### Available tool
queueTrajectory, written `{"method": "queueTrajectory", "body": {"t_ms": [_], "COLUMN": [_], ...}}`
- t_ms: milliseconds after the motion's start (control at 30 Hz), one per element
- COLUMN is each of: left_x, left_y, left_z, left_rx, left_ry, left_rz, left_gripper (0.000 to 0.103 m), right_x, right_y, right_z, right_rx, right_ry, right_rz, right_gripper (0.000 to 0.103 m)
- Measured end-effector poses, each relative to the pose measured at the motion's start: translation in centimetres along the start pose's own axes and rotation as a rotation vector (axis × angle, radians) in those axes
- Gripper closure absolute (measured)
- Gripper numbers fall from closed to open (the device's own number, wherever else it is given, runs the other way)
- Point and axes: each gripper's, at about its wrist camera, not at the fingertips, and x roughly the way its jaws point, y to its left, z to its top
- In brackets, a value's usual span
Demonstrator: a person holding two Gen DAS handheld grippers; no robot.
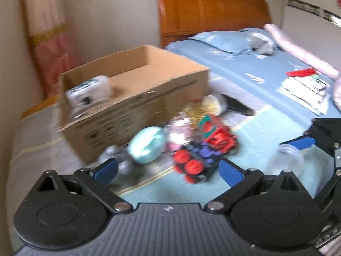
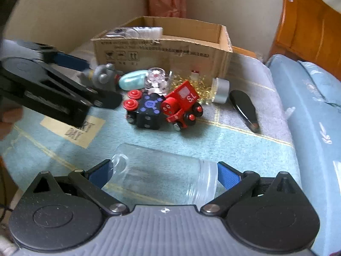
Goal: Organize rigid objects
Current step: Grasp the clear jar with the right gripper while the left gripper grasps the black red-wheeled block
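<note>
We grip a clear jar (image 2: 162, 175) sideways between the pads of our right gripper (image 2: 164, 176), above the blanket (image 2: 245, 140). Our left gripper (image 1: 168, 170) is spread wide and empty, near the red toy train (image 2: 183, 104) beside the cardboard box (image 2: 162, 49).

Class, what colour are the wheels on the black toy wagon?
Red, clearest in the right wrist view: black toy wagon.

Soft daylight; left view motion-blurred, right sharper, fisheye-warped edges.
</note>
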Motion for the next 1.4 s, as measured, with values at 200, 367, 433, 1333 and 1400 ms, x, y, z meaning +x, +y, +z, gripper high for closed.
{"method": "queueTrajectory", "body": {"t_ms": [200, 367, 433, 1333, 1400], "left_x": [2.6, 4.7, 5.0, 3.0, 2.3], "left_y": [-1.1, -1.4, -2.0, -1.0, -0.9], "left_z": [0.6, 0.7, 0.7, -1.5, -2.1], "left_rx": [0.047, 0.051, 0.062, -0.024, -0.046], "left_ry": [0.023, 0.051, 0.069, 0.157, 0.167], "left_rz": [-0.086, -0.137, -0.151, -0.075, -0.065], "left_gripper": [0.003, 0.002, 0.002, 0.035, 0.035], "right_x": [-1.1, -1.5, -1.5, -1.4, -1.4], "right_y": [-0.3, -0.6, -0.7, 0.2, -0.1], "right_z": [-0.8, -1.3, -1.3, -1.9, -1.7], "right_rx": [-0.045, -0.053, -0.048, -0.044, -0.033], "right_ry": [-0.001, -0.002, 0.0, -0.008, -0.01], "right_rz": [0.018, 0.026, 0.03, 0.025, 0.008], "right_gripper": [0.0, 0.0, 0.0, 0.0, 0.0]}}
